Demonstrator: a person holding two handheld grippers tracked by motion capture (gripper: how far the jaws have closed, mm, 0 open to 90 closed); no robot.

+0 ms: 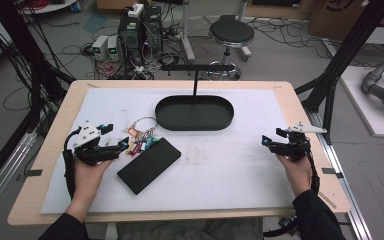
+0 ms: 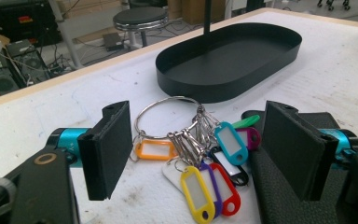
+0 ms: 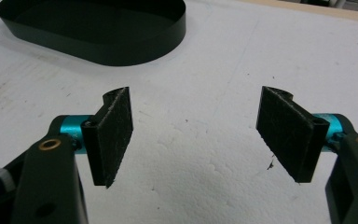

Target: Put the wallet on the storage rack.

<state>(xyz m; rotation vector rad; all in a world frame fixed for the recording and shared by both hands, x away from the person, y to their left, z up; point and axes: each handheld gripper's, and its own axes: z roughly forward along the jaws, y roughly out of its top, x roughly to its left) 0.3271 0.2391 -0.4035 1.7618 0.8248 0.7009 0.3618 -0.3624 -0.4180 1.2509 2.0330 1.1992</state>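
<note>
We held two grippers over the white mat (image 1: 240, 165). Our left gripper (image 2: 193, 154) was wide open around one big ring (image 2: 165, 116) with many colored key tags (image 2: 198, 189). One flat black box (image 1: 149, 165) touched them. Our right gripper (image 3: 196, 133) was wide open, holding nothing. One black oval tray (image 1: 194, 122) sat farther back.

Black claw (image 1: 121, 146) with teal joints, grey plate, black cable, dark sleeves
</note>
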